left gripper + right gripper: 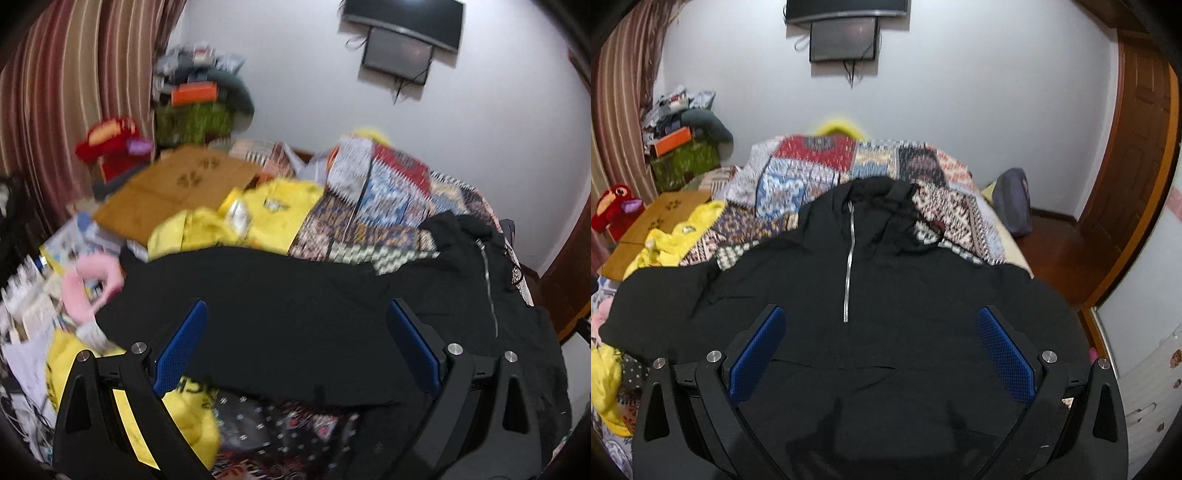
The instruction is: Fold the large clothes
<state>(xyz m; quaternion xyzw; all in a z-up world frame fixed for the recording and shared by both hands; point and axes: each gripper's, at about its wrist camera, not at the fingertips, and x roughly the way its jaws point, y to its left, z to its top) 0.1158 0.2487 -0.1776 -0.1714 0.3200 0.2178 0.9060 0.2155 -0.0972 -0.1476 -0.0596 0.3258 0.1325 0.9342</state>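
The left claw (295, 332) is spread wide, its blue pads (181, 347) holding nothing, and it hovers over the sleeve side of a black jacket (295, 302). The right claw (882, 343) is likewise wide open and empty, poised above the jacket's (905, 295) chest, just below the lower end of the silver zip (849, 258).

The jacket lies front-up and spread flat on a bed, hood (882, 192) toward the far wall, one sleeve (665, 295) stretched out to the left. Under it is a patchwork quilt (820, 166) in red, blue and brown squares. A crumpled yellow garment (258, 214) sits on the quilt just beyond the sleeve, and more yellow cloth (192, 424) lies near the left claw. A brown cardboard sheet (177, 184) and a red plush toy (107, 144) lie further left, near a striped curtain (74, 74). A dark screen (846, 37) hangs on the white wall.
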